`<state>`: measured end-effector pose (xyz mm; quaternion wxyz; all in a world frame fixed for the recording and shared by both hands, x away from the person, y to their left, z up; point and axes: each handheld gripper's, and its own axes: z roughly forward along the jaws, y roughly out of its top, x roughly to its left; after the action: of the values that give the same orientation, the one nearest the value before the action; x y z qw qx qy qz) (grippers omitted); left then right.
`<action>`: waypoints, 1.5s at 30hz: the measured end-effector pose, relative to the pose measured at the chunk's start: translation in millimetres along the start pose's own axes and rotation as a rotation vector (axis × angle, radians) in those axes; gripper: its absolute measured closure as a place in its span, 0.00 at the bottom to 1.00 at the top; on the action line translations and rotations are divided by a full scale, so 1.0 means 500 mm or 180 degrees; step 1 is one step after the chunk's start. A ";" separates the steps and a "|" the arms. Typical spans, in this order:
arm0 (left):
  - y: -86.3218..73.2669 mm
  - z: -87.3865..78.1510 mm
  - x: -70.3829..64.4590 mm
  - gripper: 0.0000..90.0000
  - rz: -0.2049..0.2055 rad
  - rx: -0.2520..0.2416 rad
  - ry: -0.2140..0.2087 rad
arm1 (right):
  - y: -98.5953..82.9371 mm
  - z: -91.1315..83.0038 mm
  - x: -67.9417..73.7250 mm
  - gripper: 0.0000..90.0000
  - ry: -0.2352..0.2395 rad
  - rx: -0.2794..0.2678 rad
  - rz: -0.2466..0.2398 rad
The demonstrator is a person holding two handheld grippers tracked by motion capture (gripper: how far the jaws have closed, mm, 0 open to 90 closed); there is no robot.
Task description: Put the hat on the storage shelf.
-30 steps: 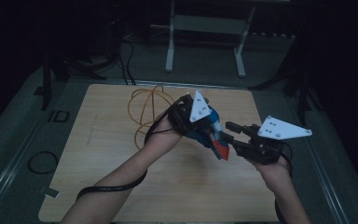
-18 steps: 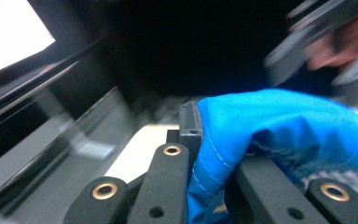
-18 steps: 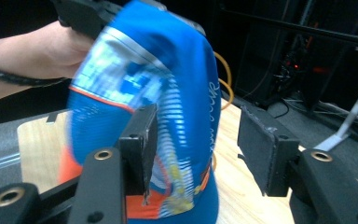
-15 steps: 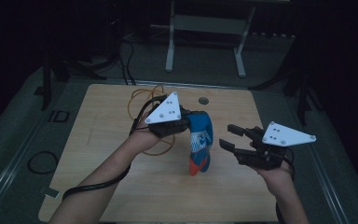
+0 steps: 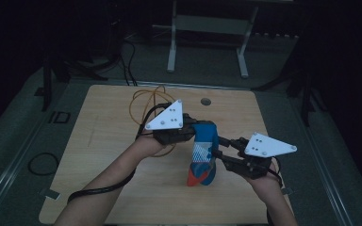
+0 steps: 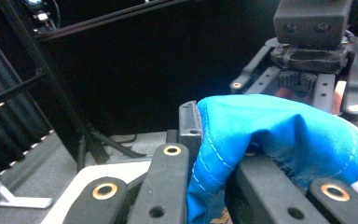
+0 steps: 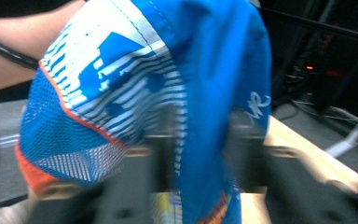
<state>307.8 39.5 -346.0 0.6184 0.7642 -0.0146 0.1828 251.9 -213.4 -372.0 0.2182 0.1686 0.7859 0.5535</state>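
Left gripper (image 5: 188, 134): black linkage jaws with brass-ringed screw holes, grey triangular plate on top studded with small screws, black cable trailing along the bare forearm. Right gripper (image 5: 221, 153): same black build, same grey plate; forearm bare.

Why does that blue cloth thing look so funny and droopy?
The blue cloth hangs crumpled off the table, pinched at its top by the left gripper, with the right gripper at its side. Loose orange cord tangles behind.

We see a wooden table (image 5: 108, 141). On its far half lies a looped orange cable (image 5: 143, 101); right of that loop sits a round grommet hole (image 5: 206, 101). Beyond the table stands a grey metal frame (image 5: 207, 28).
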 end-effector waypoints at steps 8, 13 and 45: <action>-0.004 -0.009 0.004 0.99 -0.0010 0.0066 0.0065 | 0.009 -0.024 -0.010 1.00 -0.0199 -0.0065 0.0030; 0.003 -0.016 -0.003 0.99 0.0044 0.0150 0.0027 | 0.022 -0.042 -0.021 1.00 -0.0180 -0.0153 0.0085; -0.104 -0.232 -0.067 0.18 -0.0488 0.0424 0.0817 | 0.100 -0.046 -0.052 1.00 -0.0224 -0.0335 0.0049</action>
<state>259.2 155.3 -385.2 0.5753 0.7727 0.1351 0.2318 263.0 -228.4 -314.0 0.2500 0.1823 0.7462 0.5894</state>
